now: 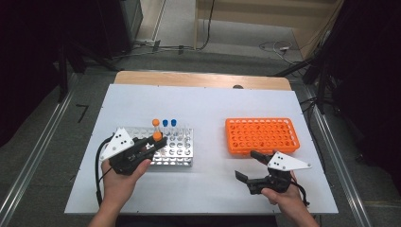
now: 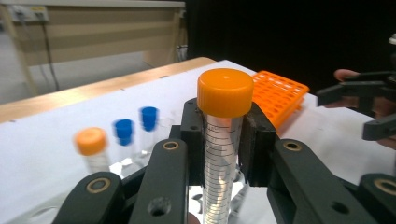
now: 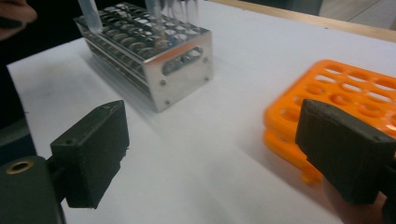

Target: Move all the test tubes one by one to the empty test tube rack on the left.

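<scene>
Tube (image 2: pixel 223 140) with orange cap pinched upright in the left gripper (image 1: pixel 158 140), above the metal rack (image 1: pixel 182 158).
The left gripper's pads press on the tube's clear body just under the cap. The right gripper (image 1: pixel 250 165) hovers near the orange rack (image 1: pixel 288 142), jaws spread wide with nothing between them. One orange-capped and two blue-capped tubes (image 2: pixel 135 128) stand in the metal rack.

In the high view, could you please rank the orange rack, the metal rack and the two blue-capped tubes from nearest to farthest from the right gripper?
Measured from the right gripper:
1. Orange rack, just beyond the gripper, slightly to its right.
2. Metal rack, across the table to the left, under the left gripper.
3. Blue-capped tubes, standing at the metal rack's far edge.
</scene>
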Demonstrator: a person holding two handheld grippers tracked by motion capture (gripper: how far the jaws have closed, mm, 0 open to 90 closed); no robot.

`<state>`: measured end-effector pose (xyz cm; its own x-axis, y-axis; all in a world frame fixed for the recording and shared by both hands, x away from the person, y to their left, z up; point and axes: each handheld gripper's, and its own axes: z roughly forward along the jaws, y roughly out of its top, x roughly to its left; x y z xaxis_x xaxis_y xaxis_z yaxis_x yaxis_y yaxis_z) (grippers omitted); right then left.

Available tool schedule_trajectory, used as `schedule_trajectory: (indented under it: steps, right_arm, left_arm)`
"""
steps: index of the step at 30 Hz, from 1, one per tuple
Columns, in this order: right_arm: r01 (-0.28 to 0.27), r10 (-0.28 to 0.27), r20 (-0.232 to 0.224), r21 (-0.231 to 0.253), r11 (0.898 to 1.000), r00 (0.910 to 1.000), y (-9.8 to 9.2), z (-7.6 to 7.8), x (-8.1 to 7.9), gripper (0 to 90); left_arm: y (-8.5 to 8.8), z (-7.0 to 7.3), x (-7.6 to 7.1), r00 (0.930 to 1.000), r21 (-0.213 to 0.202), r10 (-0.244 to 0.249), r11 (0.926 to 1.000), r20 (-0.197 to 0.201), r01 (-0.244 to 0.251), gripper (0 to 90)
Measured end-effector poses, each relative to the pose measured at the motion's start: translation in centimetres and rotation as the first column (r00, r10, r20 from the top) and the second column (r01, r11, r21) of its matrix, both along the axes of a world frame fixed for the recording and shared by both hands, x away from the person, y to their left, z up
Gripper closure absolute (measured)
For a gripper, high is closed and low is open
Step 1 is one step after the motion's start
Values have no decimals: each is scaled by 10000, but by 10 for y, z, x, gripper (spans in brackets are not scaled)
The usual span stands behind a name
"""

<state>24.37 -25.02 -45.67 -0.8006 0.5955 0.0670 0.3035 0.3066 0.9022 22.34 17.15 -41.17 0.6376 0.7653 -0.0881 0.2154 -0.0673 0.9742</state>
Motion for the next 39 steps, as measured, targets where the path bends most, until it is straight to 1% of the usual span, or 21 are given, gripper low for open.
schedule_trajectory:
  steps: [3,9,12,20,22,24,26,27,30,35,36,38,39]
  right_arm:
    - [187,-187,-60,-9,9998,9998,-11,-2,1,83]
    - [399,-401,-191,-114,9991,9990,-28,-7,2,83]
    - [582,-585,-129,-254,9980,9982,-34,-8,4,83]
    - [911,-916,-322,-151,9957,9953,-44,-10,11,84]
    - [958,-962,-325,-136,9953,9948,-45,-10,12,84]
    - [952,-956,-312,-124,9954,9949,-45,-11,12,84]
    - [978,-982,-336,-137,9951,9946,-45,-11,12,84]
    - [988,-992,-354,-145,9950,9944,-45,-11,12,83]
    - [1008,-1013,-353,-146,9948,9942,-46,-11,13,84]
    - [1047,-1051,-364,-129,9944,9938,-47,-12,13,84]
    - [1056,-1061,-370,-129,9943,9937,-47,-12,14,84]
    - [1080,-1085,-374,-145,9940,9934,-47,-12,14,84]
    - [1086,-1090,-360,-145,9940,9934,-47,-12,14,84]
  left_arm:
    - [8,2,6,9996,90,295,9995,16,-295,748]
    - [22,4,21,9962,48,876,9961,1,-876,748]
    - [27,3,30,9932,72,1167,9931,-5,-1167,748]
    - [34,-2,54,9826,-151,1847,9826,-201,-1850,748]
    - [34,-4,59,9804,-154,1959,9804,-230,-1963,748]
    - [35,-6,63,9798,-255,1981,9797,-263,-1988,748]
    - [34,-8,67,9766,-234,2131,9766,-291,-2138,748]
    - [34,-9,69,9763,-280,2138,9763,-333,-2148,748]
    - [32,-12,73,9730,-113,2275,9736,-392,-2281,748]
    - [30,-17,75,9699,119,2376,9714,-539,-2373,748]
    - [30,-19,75,9686,178,2400,9708,-649,-2393,747]
    - [30,-21,76,9686,284,2285,9735,-984,-2268,747]
    - [30,-22,76,9672,323,2298,9732,-1082,-2276,746]
